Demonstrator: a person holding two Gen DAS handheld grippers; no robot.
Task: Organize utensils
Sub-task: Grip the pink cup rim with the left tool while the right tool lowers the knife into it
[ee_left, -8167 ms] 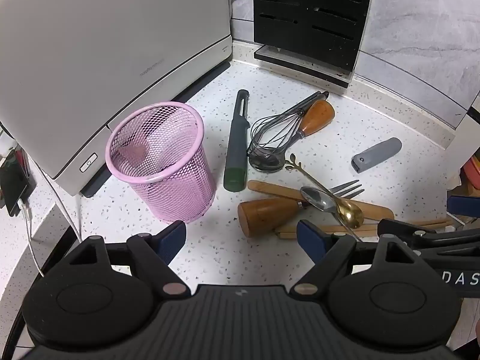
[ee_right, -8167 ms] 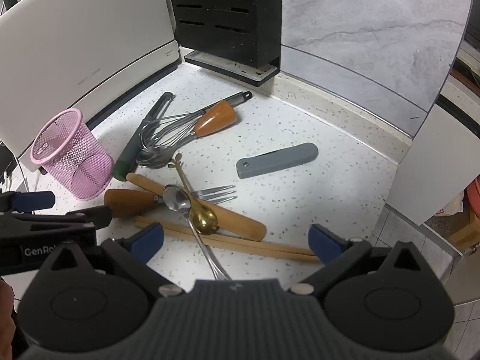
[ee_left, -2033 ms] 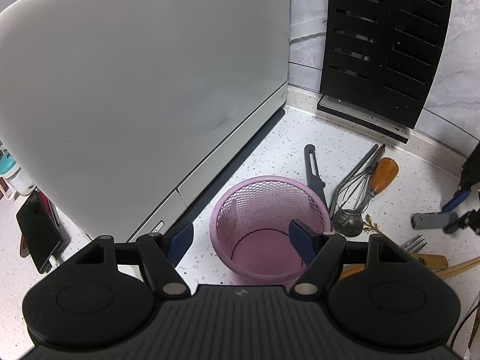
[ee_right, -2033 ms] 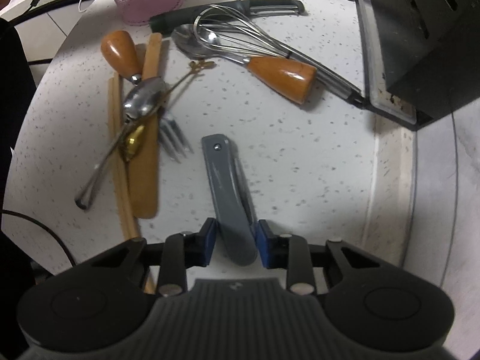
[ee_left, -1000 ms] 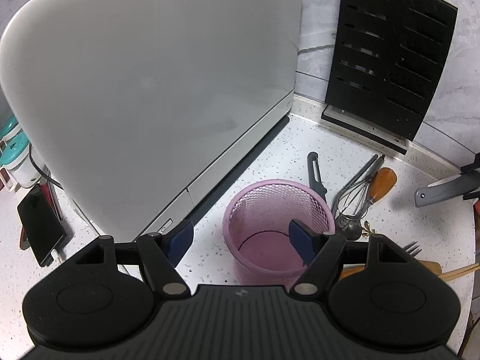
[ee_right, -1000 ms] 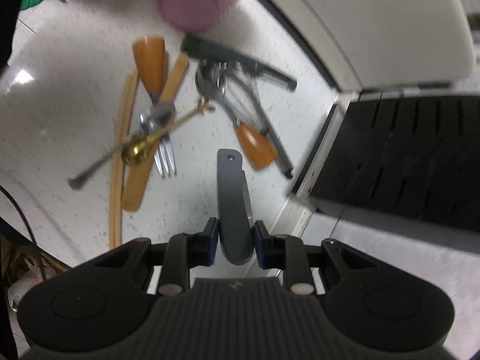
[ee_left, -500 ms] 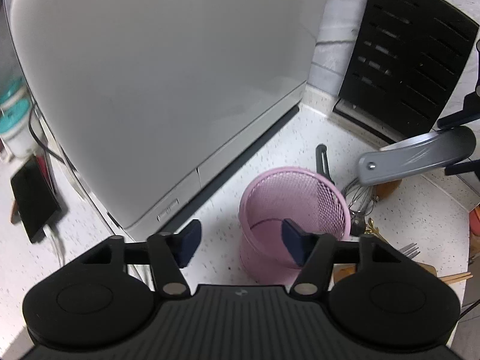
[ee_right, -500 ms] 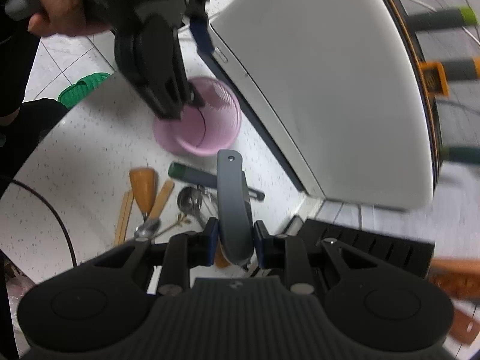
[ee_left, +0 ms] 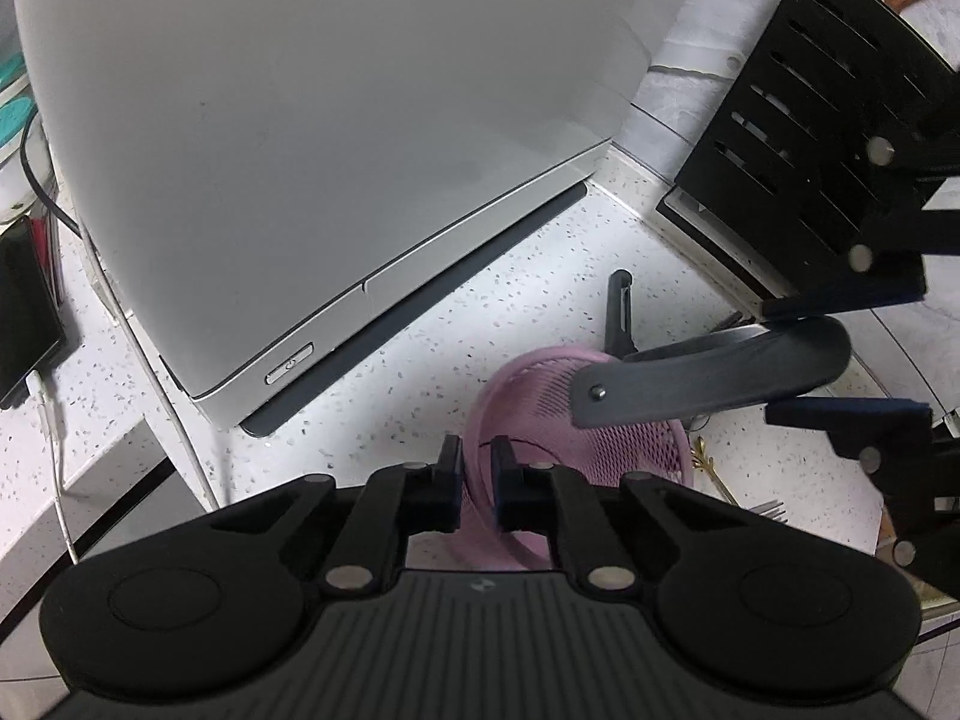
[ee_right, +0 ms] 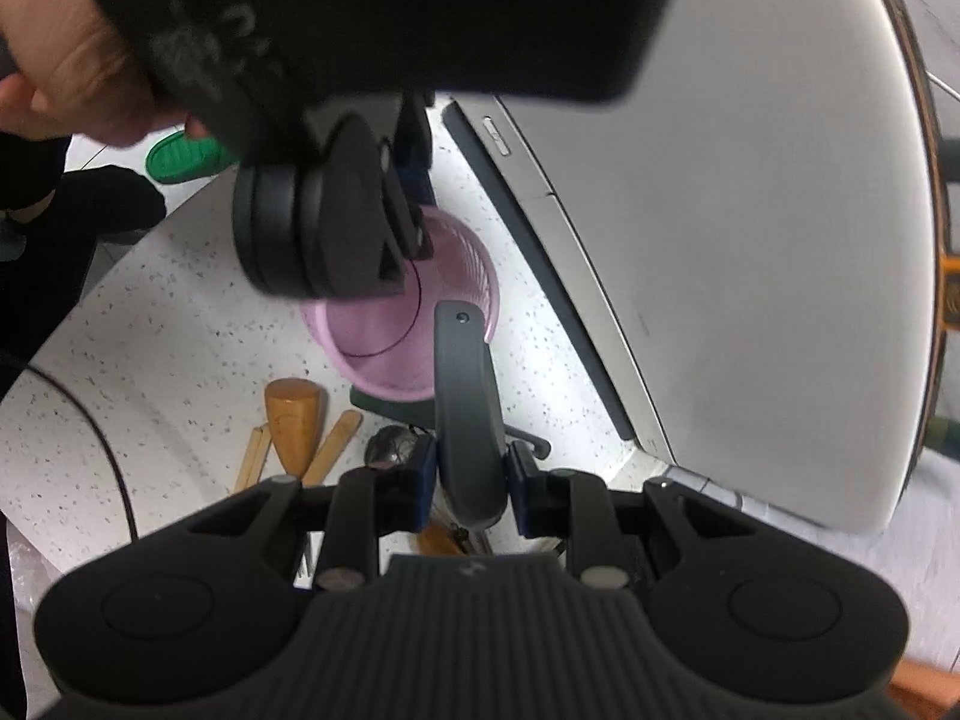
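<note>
The left hand-held gripper point(ee_left: 477, 468) has its two fingers drawn together on the near wall of the pink mesh basket point(ee_left: 648, 450), the thin rim pinched between the pads, one finger inside the basket and one outside. The basket stands upright on the speckled white table point(ee_left: 480, 300), directly ahead of this gripper. Just beyond it a dark green-handled peeler point(ee_left: 618, 312) lies flat on the table, and past that the white appliance point(ee_left: 336, 138) fills the far left while a black slatted knife block point(ee_left: 810, 120) stands to the far right. The right hand-held gripper point(ee_right: 471, 480) is clamped on the grey-handled folding knife point(ee_right: 465, 396), its pads pressing both sides of the handle near one end; the handle juts forward so its riveted tip hangs over the open mouth of the basket, above the rim and not yet inside. Below this gripper, on the table, lie a wooden-handled utensil point(ee_right: 294, 420), wooden chopsticks point(ee_right: 252, 459) and a metal spoon point(ee_right: 390, 447), all just beside the basket's base. At the upper left of the right wrist view, the person's hand point(ee_right: 66, 54) grips the left gripper's body.
</note>
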